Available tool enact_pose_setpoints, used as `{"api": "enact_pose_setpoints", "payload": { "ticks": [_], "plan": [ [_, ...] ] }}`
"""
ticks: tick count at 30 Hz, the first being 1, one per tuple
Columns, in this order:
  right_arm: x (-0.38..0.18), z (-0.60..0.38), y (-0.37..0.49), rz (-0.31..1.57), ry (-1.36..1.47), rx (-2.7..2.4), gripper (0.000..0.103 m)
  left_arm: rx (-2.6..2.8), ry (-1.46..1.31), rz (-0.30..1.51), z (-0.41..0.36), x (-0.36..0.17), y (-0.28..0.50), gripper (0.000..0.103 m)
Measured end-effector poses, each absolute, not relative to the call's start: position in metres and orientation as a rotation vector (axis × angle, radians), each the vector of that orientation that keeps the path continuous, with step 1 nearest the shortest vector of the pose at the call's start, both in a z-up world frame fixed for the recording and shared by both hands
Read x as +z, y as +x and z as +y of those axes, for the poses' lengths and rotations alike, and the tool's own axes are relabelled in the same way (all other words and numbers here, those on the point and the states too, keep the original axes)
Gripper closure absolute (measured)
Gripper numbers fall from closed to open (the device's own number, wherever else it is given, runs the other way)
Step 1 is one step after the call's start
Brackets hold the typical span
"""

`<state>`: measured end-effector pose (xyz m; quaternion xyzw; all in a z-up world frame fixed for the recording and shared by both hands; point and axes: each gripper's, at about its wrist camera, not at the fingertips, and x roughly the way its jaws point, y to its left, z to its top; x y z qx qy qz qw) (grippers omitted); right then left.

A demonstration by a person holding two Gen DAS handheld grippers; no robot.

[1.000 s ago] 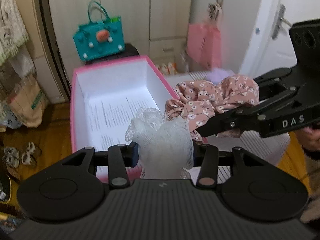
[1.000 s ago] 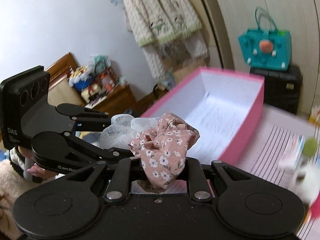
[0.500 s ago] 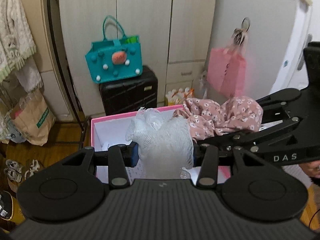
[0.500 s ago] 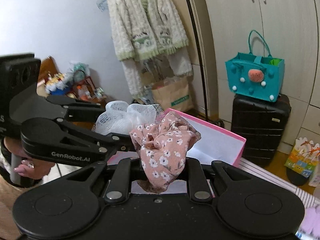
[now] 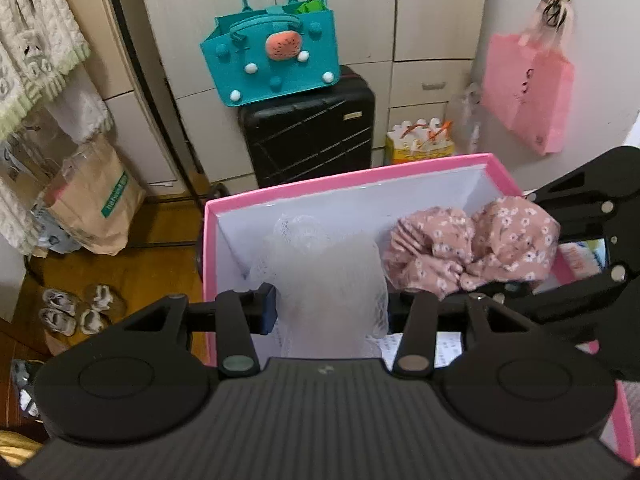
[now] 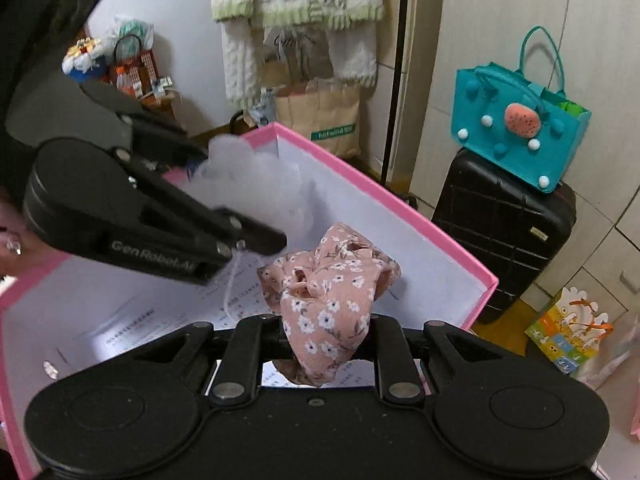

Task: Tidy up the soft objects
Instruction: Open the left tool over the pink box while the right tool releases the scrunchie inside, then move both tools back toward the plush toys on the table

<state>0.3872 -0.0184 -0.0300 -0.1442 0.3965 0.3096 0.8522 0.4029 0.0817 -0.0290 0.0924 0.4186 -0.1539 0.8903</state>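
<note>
The white mesh puff (image 5: pixel 320 280) is pinched by the left tool (image 5: pixel 326 308), the floral scrunchie (image 6: pixel 328 304) by the right tool (image 6: pixel 326 334), jaws easing apart, over the pink box (image 5: pixel 304 190)'s far corner. Both are judged light, squashy; bunched middles grip best.

Both grippers are angled downward; the left gripper (image 5: pixel 328 312) and right gripper (image 6: pixel 326 336) jaws are opening, cloth between each

Mesh puff (image 5: pixel 324 276) left of floral scrunchie (image 5: pixel 472 252), both over open box (image 5: pixel 352 184), suitcase (image 5: pixel 308 132) behind, tote (image 5: pixel 272 60) on it
</note>
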Motion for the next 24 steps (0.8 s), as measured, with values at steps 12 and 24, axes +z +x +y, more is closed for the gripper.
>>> {"api": "enact_pose_setpoints", "payload": {
  "ticks": [12,24],
  "plan": [
    [-0.036,-0.004,0.374,0.746,-0.540,0.618,0.033,-0.309,0.198,0.814,0.075,-0.025,0.397,0.026],
    [0.027,-0.059,0.326,0.752,-0.217,0.633,0.033,-0.387,0.147,0.782,0.083,0.034,0.333,0.020]
  ]
}}
